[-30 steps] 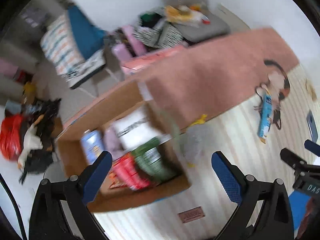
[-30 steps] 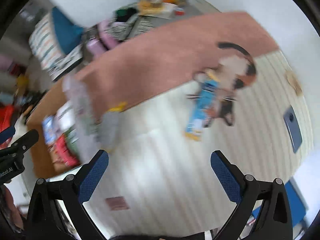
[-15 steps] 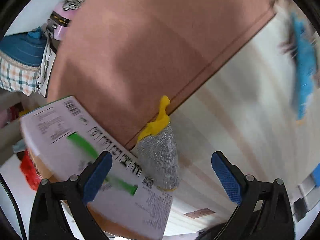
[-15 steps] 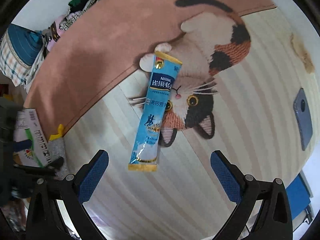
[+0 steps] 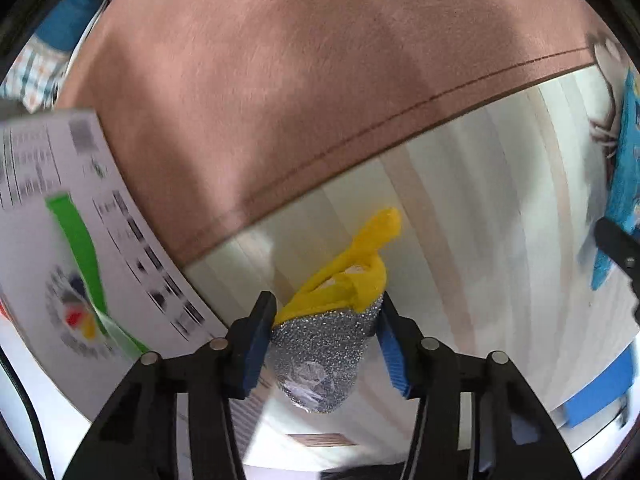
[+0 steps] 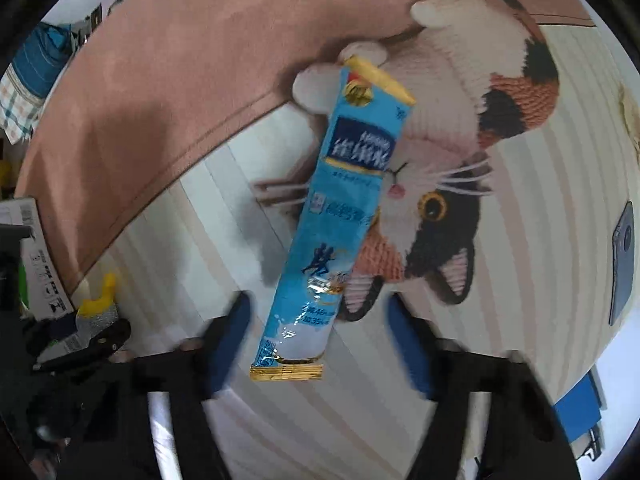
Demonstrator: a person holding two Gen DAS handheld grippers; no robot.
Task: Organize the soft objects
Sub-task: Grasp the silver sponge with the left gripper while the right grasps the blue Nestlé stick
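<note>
A silver glitter pouch with a yellow fabric top [image 5: 328, 336] lies on the striped mat. My left gripper [image 5: 326, 320] has its blue pads on both sides of the pouch and touches it. The pouch also shows small in the right wrist view [image 6: 96, 312]. A long blue drink-powder sachet [image 6: 336, 224] lies on the mat over the cat picture [image 6: 460, 184]. My right gripper [image 6: 316, 332] is open, its blurred blue pads on either side of the sachet's lower end, not touching it.
A pink-brown rug [image 5: 280, 80] covers the far half of the floor. A white printed cardboard flap [image 5: 72, 248] stands at the left. A grey-blue phone [image 6: 622, 264] lies at the mat's right edge. The blue sachet shows at the left view's right edge [image 5: 624, 168].
Both grippers came down close to the mat. My left gripper narrowed around the glitter pouch. My right gripper moved over the blue sachet's lower end and partly closed.
</note>
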